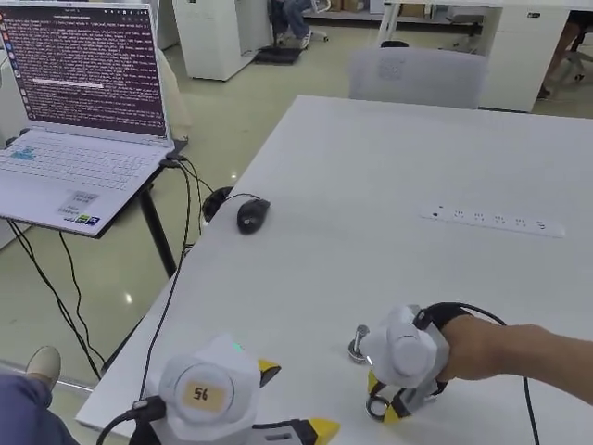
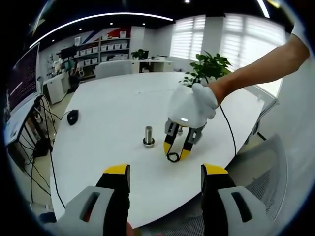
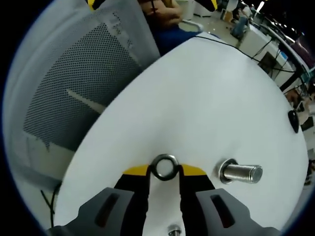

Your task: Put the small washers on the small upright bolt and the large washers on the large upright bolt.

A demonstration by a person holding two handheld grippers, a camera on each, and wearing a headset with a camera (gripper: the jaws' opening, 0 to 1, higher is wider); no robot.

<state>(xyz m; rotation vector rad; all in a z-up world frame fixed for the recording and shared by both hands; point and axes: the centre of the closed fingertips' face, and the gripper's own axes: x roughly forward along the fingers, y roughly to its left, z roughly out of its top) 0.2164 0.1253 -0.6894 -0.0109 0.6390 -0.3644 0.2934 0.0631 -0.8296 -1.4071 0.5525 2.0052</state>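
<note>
An upright steel bolt [image 1: 359, 341] stands on the white table [image 1: 389, 185] near its front edge; it shows again as the bolt [image 2: 148, 136] and the bolt [image 3: 240, 173], with a ring at its base. My right gripper [image 1: 382, 408], held in a hand, points down just right of the bolt and is shut on a metal washer [image 3: 164, 167]. The washer [image 2: 173, 157] hangs at the yellow tips of the right gripper [image 2: 174, 153], close over the tabletop. My left gripper [image 2: 166, 172] is open with nothing between its jaws, back at the table's near edge [image 1: 278, 399].
A black mouse [image 1: 252, 215] and a white power strip [image 1: 491, 221] lie farther back on the table. A laptop [image 1: 83, 111] sits on a stand to the left with cables hanging. A mesh chair [image 3: 74, 83] stands at the table's near edge.
</note>
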